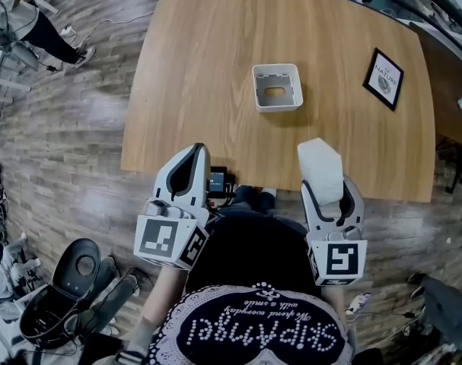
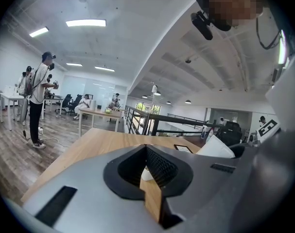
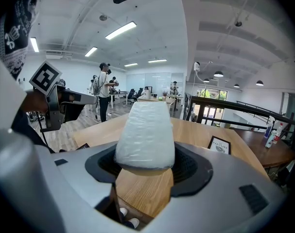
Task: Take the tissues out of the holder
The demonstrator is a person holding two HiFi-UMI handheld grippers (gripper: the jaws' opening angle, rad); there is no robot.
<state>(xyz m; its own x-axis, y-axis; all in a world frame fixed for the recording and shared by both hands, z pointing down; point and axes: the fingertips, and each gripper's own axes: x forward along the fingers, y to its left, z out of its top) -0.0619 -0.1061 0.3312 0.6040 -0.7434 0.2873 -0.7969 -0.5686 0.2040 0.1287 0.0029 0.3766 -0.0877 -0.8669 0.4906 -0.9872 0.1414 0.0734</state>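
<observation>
1. The right gripper [image 3: 146, 165] has its fingers set wide, clamped on the tissue pack [image 3: 145, 130], whose long axis runs out along them.
2. The left gripper [image 2: 146, 152] has its fingers together, holding nothing.
3. The empty holder [image 1: 278, 105] sits ahead-left on the bench [image 1: 200, 67], well apart from the pack and nearer the right gripper.

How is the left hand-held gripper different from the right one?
The right hand-held gripper clamps a white tissue pack; the left hand-held gripper holds nothing. The right one's jaws stand wide apart around the pack; the left one's jaws are closed together. Both are grey and sit at the near edge of the wooden table.
</observation>
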